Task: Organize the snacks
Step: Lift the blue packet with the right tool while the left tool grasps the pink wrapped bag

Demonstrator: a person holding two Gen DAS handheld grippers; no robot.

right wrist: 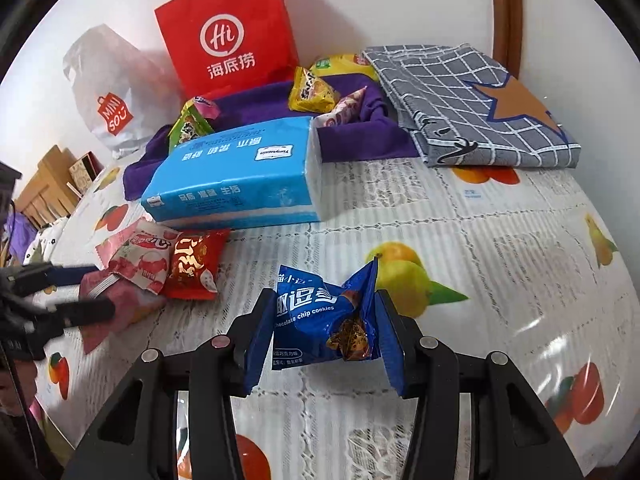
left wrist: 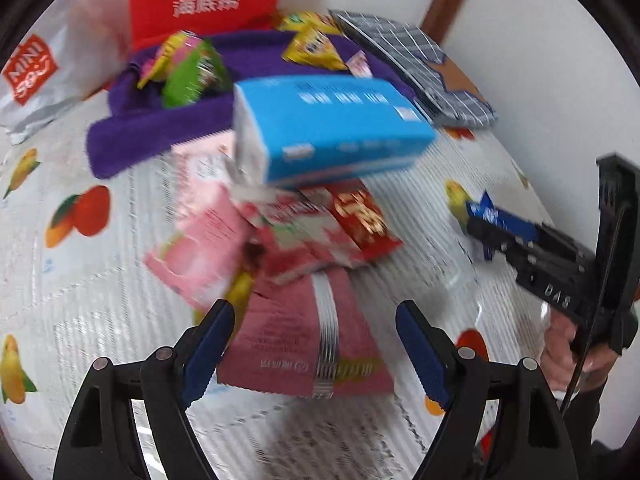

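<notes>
The worktop (right wrist: 500, 216) carries a glossy white cover with a ribbed lace pattern and printed fruit.

Right tool (right wrist: 322, 322): its blue ribbed pads are closed narrowly on a crinkled dark-blue foil packet of chocolate chip cookies (right wrist: 320, 312). The packet is pinched from both sides and its ends flare upward. This tool points steeply down over the near middle of the worktop. In the left wrist view the same tool (left wrist: 486, 226) enters from the right with the packet (left wrist: 500, 218) at its tip, and a hand (left wrist: 560, 344) grips its black handle.

Left tool (left wrist: 315, 354): its jaws stand wide apart and grip nothing. It points steeply down above a flat pink foil sachet (left wrist: 304, 340) with a silver band. Whether the pads touch the sachet cannot be told; this view is blurred.

Beyond the sachet lies an overlapping pile towards the left edge of the worktop: a pink-and-white strawberry-print wrapper (right wrist: 140, 258) and a shiny red-and-gold packet (right wrist: 194, 266).

A rectangular soft pack of tissues in light-blue plastic (right wrist: 236, 176) lies behind the pile, partly on a folded purple terry towel (right wrist: 360, 140). On the towel rest a yellow packet (right wrist: 310, 92) and a green-and-pink packet (right wrist: 190, 124).

At the far edge stand a stiff red paper bag (right wrist: 228, 28) and a white plastic bag (right wrist: 108, 80). A folded grey checked cloth (right wrist: 472, 104) lies at the far right corner.
</notes>
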